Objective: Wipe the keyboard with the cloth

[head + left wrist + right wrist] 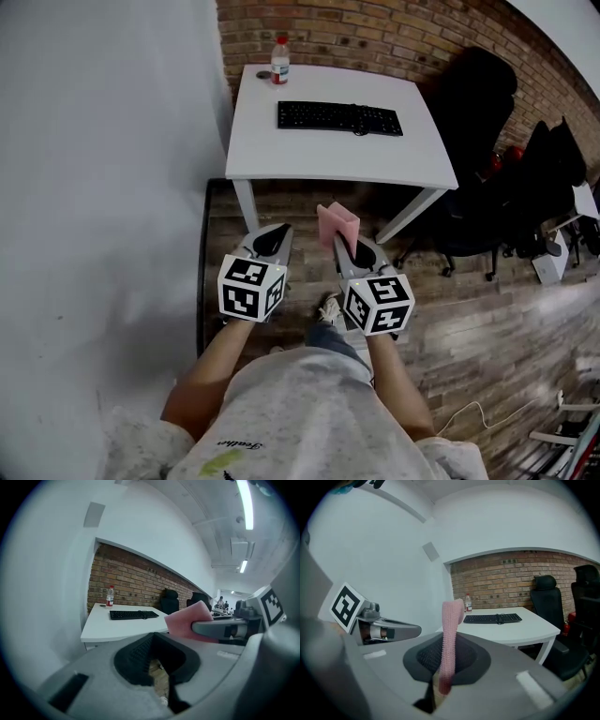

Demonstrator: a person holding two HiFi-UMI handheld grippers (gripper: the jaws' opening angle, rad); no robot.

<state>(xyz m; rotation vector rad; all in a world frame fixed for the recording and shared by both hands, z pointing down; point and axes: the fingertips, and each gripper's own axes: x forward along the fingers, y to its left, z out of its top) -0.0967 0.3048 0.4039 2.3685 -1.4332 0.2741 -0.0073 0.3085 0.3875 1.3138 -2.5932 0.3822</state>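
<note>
Faces a brick wall [375,37] across a dark wooden floor [487,347]. Stands well back from the white table [337,155] set against that wall, with black office chairs [478,103] off to its right. Has the black keyboard [339,118] lying flat on the table's far half, lengthwise along the wall and well apart from both tools. Holds the left gripper [272,234] low in front of the body, jaws closed together with nothing between them. Holds the right gripper [340,246] just beside it, jaws clamped on the pink cloth [337,223], which rises upright out of the pads and bends over at its top. Has a small clear bottle [279,61] with a red cap upright near the table's back left corner, left of the keyboard and apart from it.
</note>
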